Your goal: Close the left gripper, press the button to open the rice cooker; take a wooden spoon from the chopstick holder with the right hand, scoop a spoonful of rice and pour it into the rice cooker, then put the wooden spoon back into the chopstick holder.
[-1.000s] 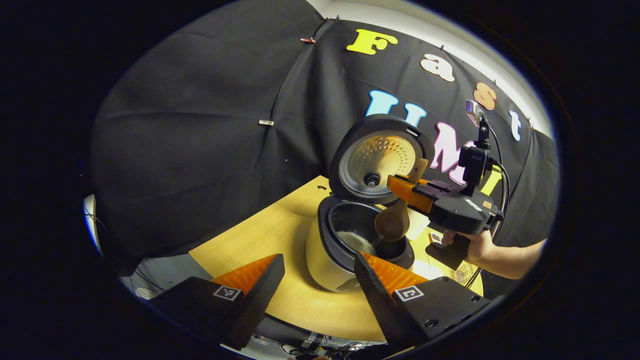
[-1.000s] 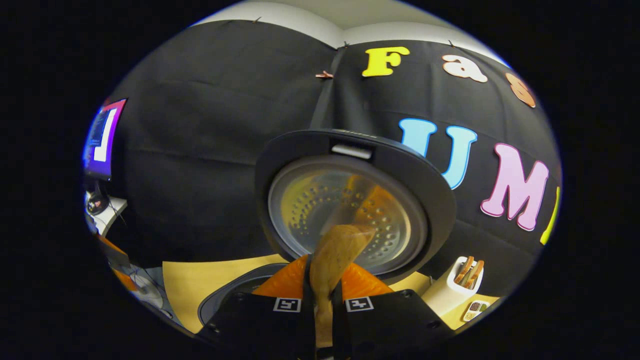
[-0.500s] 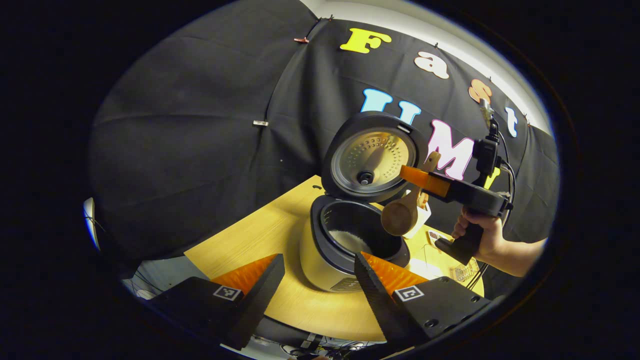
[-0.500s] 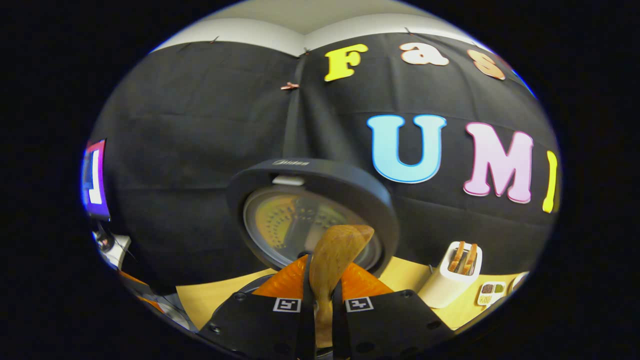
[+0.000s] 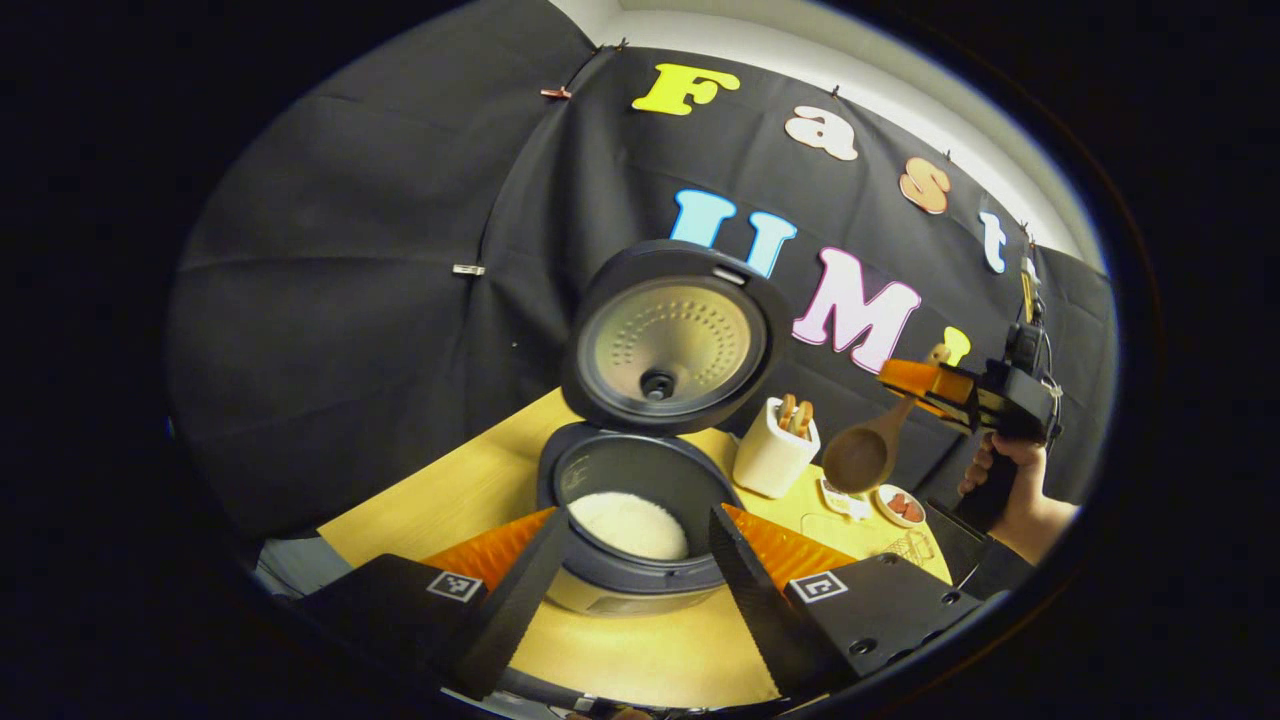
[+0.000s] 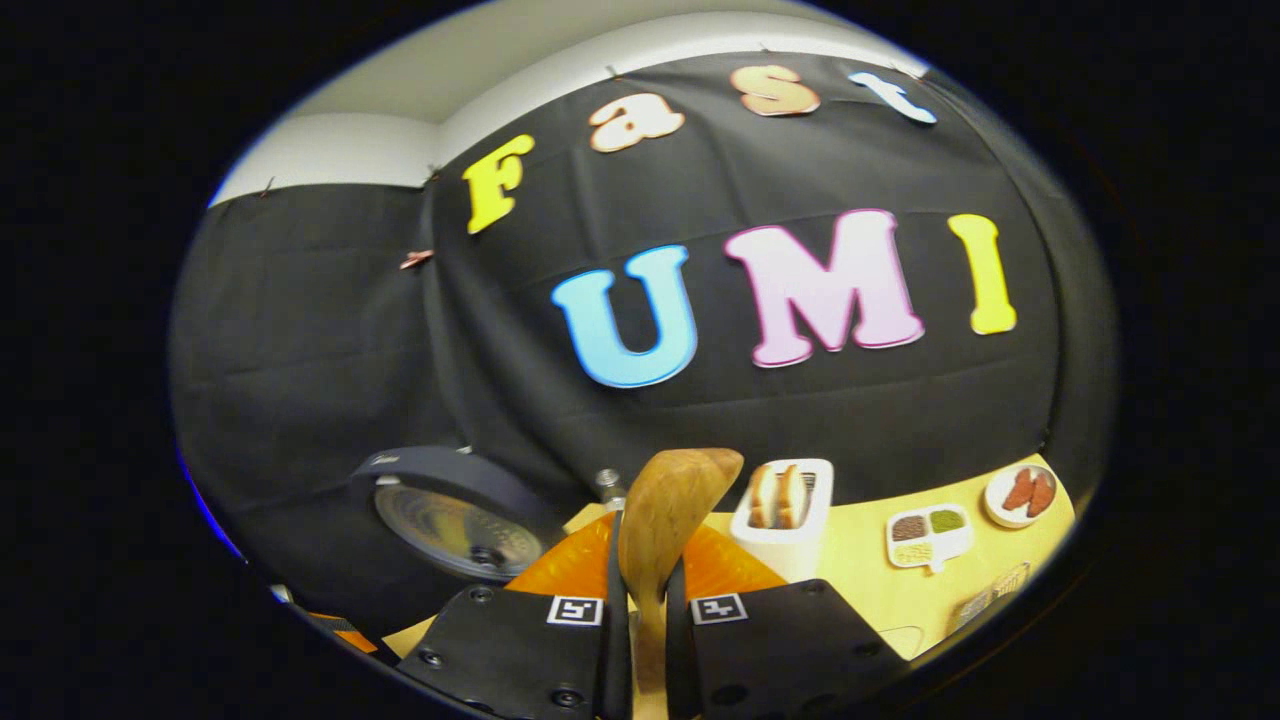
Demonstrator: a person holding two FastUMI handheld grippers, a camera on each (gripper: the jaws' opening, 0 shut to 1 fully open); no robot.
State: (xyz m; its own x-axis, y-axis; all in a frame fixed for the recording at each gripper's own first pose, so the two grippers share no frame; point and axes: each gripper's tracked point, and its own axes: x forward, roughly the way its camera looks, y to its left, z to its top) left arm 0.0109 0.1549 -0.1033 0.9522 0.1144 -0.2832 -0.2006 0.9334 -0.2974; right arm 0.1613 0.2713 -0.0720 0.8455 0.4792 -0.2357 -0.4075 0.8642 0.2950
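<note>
Clamped tight, the right gripper [image 6: 640,600] pinches the handle of the wooden spoon [image 6: 665,515] between both fingers, the bowl of the spoon rising just ahead of them in the right gripper view. Seen from the left gripper view, that same right gripper [image 5: 925,380] is held up in the air at the far right, level and pointing toward the rice cooker, with a hand [image 5: 1010,475] wrapped around its grip below and a bare forearm running down toward the edge; the wooden spoon [image 5: 865,450] hangs from its fingers with the bowl tilted down, above the table and just beside the chopstick holder [image 5: 772,455]. The chopstick holder [image 6: 785,510], a white upright box with wooden utensils standing in it, sits on the yellow table [image 6: 880,590] beyond the spoon. Nearer the camera, the left gripper [image 5: 635,560] hovers low with its fingers spread wide apart, gripping nothing, one finger to either side of the rice cooker [image 5: 630,530]. The rice cooker's lid [image 5: 670,340] stands raised, and white rice [image 5: 628,525] lies in the inner pot. A small divided dish [image 6: 928,532] and a round plate [image 6: 1020,493] rest on the table farther right.
</note>
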